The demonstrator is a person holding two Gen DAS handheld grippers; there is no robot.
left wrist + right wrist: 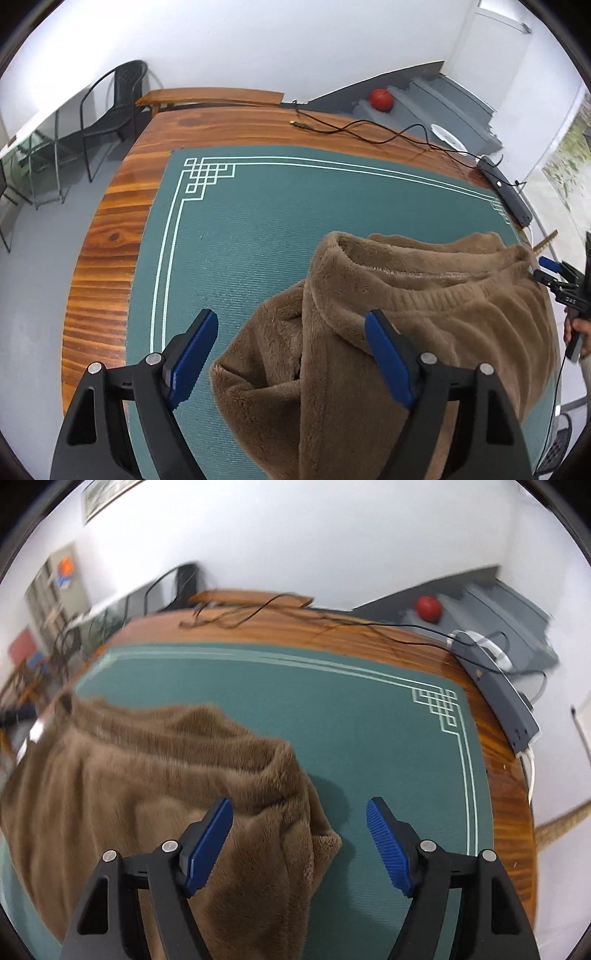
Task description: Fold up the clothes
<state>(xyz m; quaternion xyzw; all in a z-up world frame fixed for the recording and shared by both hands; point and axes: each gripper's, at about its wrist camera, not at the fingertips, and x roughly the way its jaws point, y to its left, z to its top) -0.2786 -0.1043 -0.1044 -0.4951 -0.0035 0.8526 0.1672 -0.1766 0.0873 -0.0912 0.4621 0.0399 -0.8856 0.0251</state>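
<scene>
Brown fleece garment (388, 332) lies crosswise on the green mat (240, 240), between both wide-open, empty claws: left (291, 354), right (299, 842).

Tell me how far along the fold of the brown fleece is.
Done: the fleece lies on the green mat, doubled over, its ribbed band on top. In hand: nothing; the left gripper and right gripper are both open, pads off the cloth. Left: the bundle is lumpy and uneven, one edge sticking out near the left gripper, so it probably needs at least another fold and some smoothing.
</scene>
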